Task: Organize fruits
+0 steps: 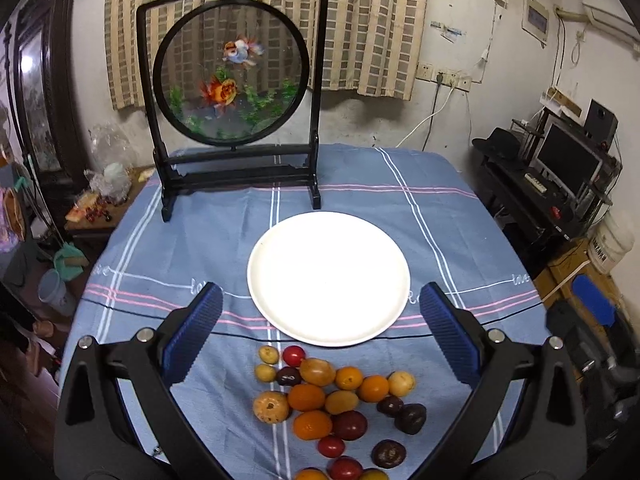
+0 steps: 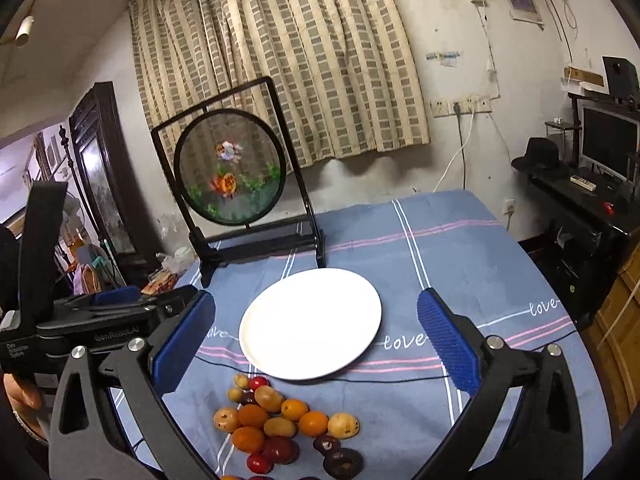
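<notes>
A pile of small fruits (image 1: 332, 404) lies on the blue checked tablecloth at the near edge: orange, yellow-brown, red and dark purple ones. It also shows in the right wrist view (image 2: 280, 424). An empty white plate (image 1: 280, 248) sits just beyond the pile, and shows in the right wrist view (image 2: 256, 320) too. My left gripper (image 1: 320, 304) is open and empty, above the near side of the plate and the fruits. My right gripper (image 2: 316, 312) is open and empty, held over the plate. The left gripper's body (image 2: 100, 316) shows at the left of the right wrist view.
A black-framed round goldfish screen (image 1: 232, 76) stands at the table's far side behind the plate. A thin black cable (image 1: 512, 312) runs across the cloth near the plate. A dark desk with a monitor (image 1: 568, 160) stands to the right, a cluttered low table (image 1: 100, 204) to the left.
</notes>
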### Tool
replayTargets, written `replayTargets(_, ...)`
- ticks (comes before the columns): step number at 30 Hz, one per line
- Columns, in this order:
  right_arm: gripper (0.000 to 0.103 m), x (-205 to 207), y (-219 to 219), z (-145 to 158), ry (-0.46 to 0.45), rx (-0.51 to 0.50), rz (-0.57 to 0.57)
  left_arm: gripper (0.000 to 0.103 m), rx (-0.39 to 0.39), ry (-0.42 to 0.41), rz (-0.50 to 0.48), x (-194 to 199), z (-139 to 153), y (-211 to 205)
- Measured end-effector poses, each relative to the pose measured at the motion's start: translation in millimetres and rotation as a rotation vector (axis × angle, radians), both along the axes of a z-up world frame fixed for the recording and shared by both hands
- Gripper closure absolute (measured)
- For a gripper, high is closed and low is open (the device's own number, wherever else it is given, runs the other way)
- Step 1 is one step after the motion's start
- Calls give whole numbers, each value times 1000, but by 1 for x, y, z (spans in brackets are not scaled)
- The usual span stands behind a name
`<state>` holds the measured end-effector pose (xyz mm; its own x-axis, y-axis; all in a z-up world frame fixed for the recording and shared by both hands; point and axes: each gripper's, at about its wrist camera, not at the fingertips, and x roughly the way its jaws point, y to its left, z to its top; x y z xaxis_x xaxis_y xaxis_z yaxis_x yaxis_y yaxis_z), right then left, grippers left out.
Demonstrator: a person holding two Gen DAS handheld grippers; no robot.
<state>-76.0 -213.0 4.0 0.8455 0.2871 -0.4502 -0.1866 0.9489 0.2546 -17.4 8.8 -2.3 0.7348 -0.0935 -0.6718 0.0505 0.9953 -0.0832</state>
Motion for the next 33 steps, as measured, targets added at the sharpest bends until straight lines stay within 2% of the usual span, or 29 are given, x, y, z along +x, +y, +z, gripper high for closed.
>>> replayTargets(3,1,-1,4,-1,-3,-35,5,3,-34,10,-5,2,-2,5)
replayTargets(5,1,-2,7,0,-15,-61,4,3,-93,10,-34,2,-4,9)
replayTargets(8,1,-2,10,-2,-24,-88,4,3,-135,-18,-27,-2,-5,12)
replayTargets(11,1,-1,12,-5,-15,-102,6,3,-77,-24,-19,-2,-5,6)
replayTargets(13,1,1,12,-7,-3,-98,10,3,-2,-36,-14,-2,-4,-2)
replayTargets(16,1,3,11,-9,19,-88,18,3,52,-44,-24,-3,-3,-9)
replayTargets(21,1,4,11,-11,58,-68,35,3,84,-30,-35,-2,-7,-14)
replayTargets(26,1,4,13,-15,84,-74,52,3,64,-2,-20,-1,-12,-8)
replayTargets(33,1,4,20,-17,98,-96,89,3,98,-9,-8,-2,-13,-10)
